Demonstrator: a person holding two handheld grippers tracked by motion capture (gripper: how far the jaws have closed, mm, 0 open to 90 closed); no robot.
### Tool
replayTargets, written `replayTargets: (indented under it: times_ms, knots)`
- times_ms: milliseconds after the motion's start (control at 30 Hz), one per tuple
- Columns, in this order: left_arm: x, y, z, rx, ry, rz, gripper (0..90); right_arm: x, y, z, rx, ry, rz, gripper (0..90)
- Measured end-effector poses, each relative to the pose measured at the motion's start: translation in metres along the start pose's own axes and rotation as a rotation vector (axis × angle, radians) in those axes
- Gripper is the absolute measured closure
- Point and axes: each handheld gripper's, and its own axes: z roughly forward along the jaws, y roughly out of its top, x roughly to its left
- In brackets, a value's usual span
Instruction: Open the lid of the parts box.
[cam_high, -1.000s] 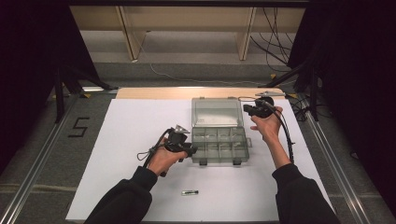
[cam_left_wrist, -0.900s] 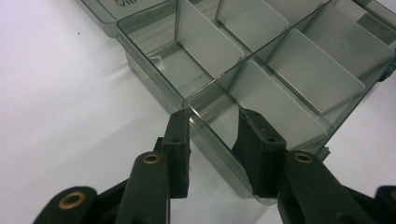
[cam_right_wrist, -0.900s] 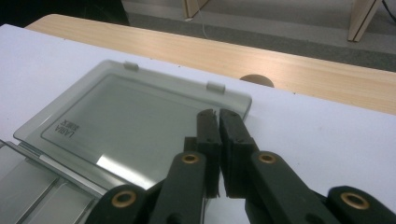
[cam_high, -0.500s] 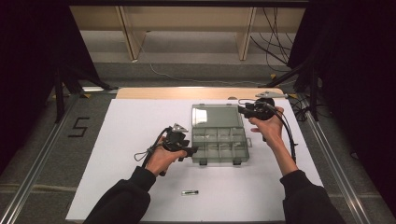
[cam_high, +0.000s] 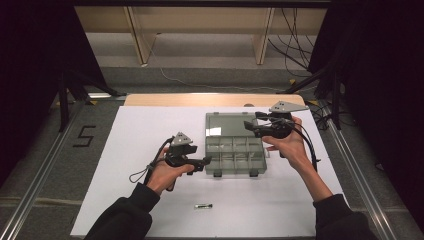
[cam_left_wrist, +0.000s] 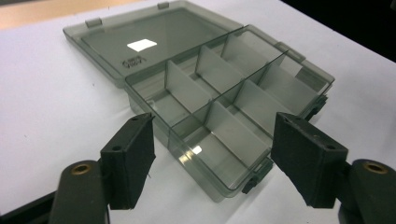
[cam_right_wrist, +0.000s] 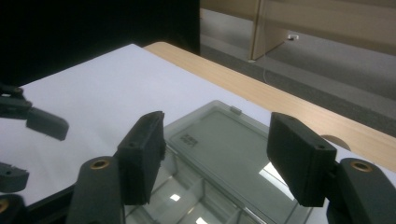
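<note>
Two hand-held grippers: both spread wide, nothing between the pads; jaws have just been opening.
Small dark part (cam_high: 203, 205): lies alone on the white surface (cam_high: 130, 130), nearer the person than the left hand-held gripper, apart from everything; too small to tell what it is.
Left hand-held gripper (cam_high: 204, 161): released, hovering just beside the near left corner of the organiser box (cam_high: 235, 156); a second ago it sat closer in against that corner.
Organiser box, left gripper view (cam_left_wrist: 219, 121): straight ahead of the left jaws, compartments bare, grey dividers upright.
Right hand-held gripper (cam_high: 248, 125): released, above the far right part of the box, over the lid (cam_high: 223, 124); a second ago it was clamped near the lid's edge.
Lid, right gripper view (cam_right_wrist: 224, 149): lies flat, folded back beyond the tray, just ahead of and below the right jaws.
What changed: lid was standing up a second ago, now rests open on the surface.
Meaning: opening looks finished; likely next, the loose part goes into a compartment.
</note>
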Motion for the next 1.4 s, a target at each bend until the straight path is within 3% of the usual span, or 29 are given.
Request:
replayTargets:
  times_ms: [67, 200, 500, 833, 967, 1200, 1400]
  knots:
    - [-0.002, 0.001, -0.005, -0.012, -0.002, 0.015, 27.9, 0.007, 0.002, -0.003, -0.014, 0.017, -0.012, 36.3]
    - [-0.003, -0.002, -0.015, -0.032, 0.012, 0.052, 27.0, 0.02, 0.006, -0.01, 0.008, 0.042, -0.038, 34.9]
    - [-0.004, -0.007, -0.027, -0.062, 0.02, 0.05, 25.3, 0.047, 0.01, -0.016, 0.037, 0.086, -0.12, 31.6]
    - [-0.01, -0.012, -0.041, -0.088, 0.02, 0.108, 22.6, 0.072, 0.006, -0.015, 0.092, 0.137, -0.208, 30.8]
    - [-0.011, -0.016, -0.049, -0.113, 0.013, 0.104, 22.3, 0.08, 0.002, -0.012, 0.115, 0.167, -0.233, 30.8]
    - [-0.011, -0.025, -0.067, -0.153, 0.011, 0.109, 21.5, 0.093, -0.002, -0.009, 0.168, 0.177, -0.294, 30.3]
    - [-0.014, -0.03, -0.08, -0.173, 0.004, 0.121, 19.7, 0.105, -0.006, -0.004, 0.198, 0.216, -0.311, 28.0]
